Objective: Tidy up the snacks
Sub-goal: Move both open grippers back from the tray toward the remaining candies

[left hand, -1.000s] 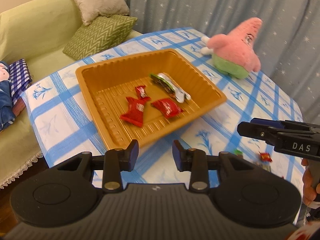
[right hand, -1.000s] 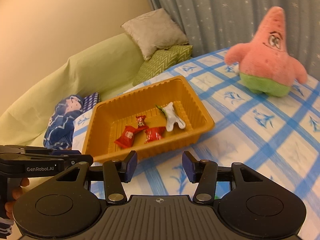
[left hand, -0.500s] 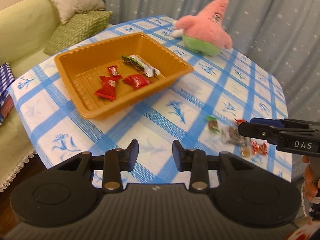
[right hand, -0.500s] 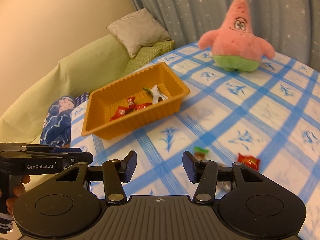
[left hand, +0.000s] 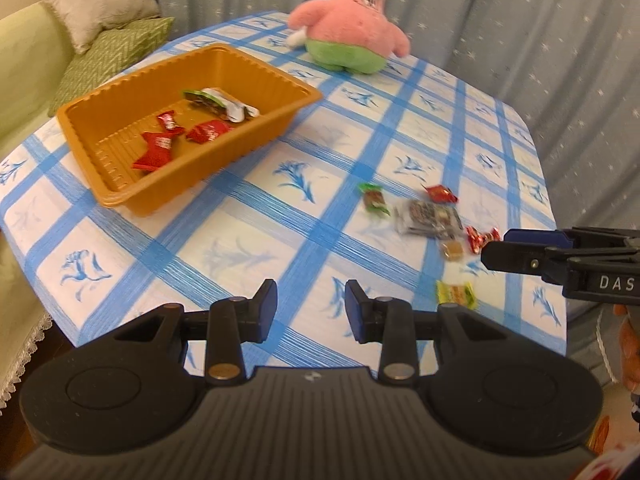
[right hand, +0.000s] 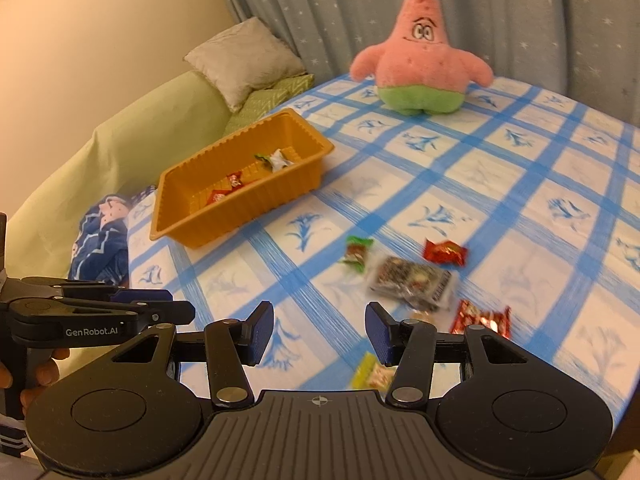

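Note:
An orange tray sits on the blue-checked tablecloth, holding several wrapped snacks, red ones among them. Loose snacks lie to its right: a green-ended candy, a clear packet, red wrappers, a small brown sweet and a yellow-green candy. My left gripper hovers open over bare cloth, nothing between its fingers. My right gripper is open too, above the cloth just left of the loose snacks.
A pink and green star plush stands at the table's far side. A green sofa with cushions lies beyond the left edge. Starred curtains hang behind. The table's near edge drops off close below both grippers.
Both grippers have drawn back from the tray and swung right, so the tray shrank toward the upper left and the loose snacks came into view. Neither took hold of anything.

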